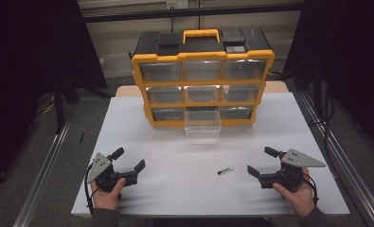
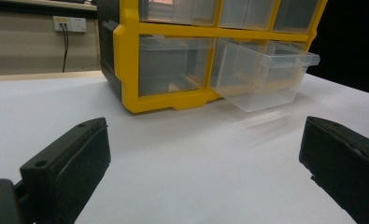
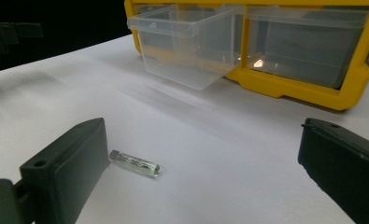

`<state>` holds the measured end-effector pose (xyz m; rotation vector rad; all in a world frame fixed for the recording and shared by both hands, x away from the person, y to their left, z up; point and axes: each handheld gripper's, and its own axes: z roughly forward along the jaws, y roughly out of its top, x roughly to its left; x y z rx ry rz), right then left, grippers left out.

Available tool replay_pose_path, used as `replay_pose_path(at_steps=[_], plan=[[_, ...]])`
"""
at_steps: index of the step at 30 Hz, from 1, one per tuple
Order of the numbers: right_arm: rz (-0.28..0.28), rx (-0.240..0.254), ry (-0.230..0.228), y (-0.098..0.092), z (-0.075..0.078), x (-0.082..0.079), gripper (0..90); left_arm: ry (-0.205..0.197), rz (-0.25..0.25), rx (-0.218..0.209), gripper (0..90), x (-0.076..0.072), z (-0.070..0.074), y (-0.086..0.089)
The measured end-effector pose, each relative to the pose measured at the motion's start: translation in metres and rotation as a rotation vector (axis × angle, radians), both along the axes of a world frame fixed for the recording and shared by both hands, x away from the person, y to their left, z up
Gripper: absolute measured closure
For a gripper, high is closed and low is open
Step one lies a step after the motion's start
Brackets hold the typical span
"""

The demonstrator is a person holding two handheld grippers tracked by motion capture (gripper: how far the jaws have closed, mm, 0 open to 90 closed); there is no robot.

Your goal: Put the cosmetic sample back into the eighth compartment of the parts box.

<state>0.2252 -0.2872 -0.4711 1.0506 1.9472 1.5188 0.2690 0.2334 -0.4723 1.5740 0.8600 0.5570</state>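
Note:
A yellow and black drawer cabinet point(image 1: 202, 78) stands at the back of the white table point(image 1: 175, 189). Its bottom middle clear drawer point(image 1: 202, 125) is pulled out; the same drawer point(image 2: 264, 74) point(image 3: 187, 44) looks empty. A small clear tube-like part point(image 1: 226, 170) point(image 3: 134, 163) lies on the table left of my right gripper point(image 1: 262, 161), just ahead of its left jaw. My right gripper point(image 3: 201, 177) is open with nothing between its jaws. My left gripper point(image 1: 129, 159) point(image 2: 201, 177) rests at the near left, open and empty.
Black curtains hang on both sides. Metal rails point(image 1: 336, 156) run along the floor beside the table. A wall socket point(image 2: 70, 23) sits on the back wall. The cabinet point(image 2: 126, 70) has a yellow carry handle point(image 1: 201, 34) on top.

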Motion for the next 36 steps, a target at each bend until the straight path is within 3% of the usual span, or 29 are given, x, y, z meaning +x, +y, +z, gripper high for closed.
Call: replay_pose_path(at_steps=[5,14,36], plan=[[0.041,-0.006,0.026,0.007,0.001,0.007,1.8,0.003,0.009,-0.007,2.1,0.000,0.000,-0.002],[0.073,-0.006,0.053,0.012,0.001,0.014,3.3,0.003,0.000,0.010,2.1,0.001,0.000,-0.002],[0.142,-0.037,0.116,0.035,-0.001,0.029,9.2,0.003,0.004,0.006,2.1,0.001,-0.001,-0.002]])
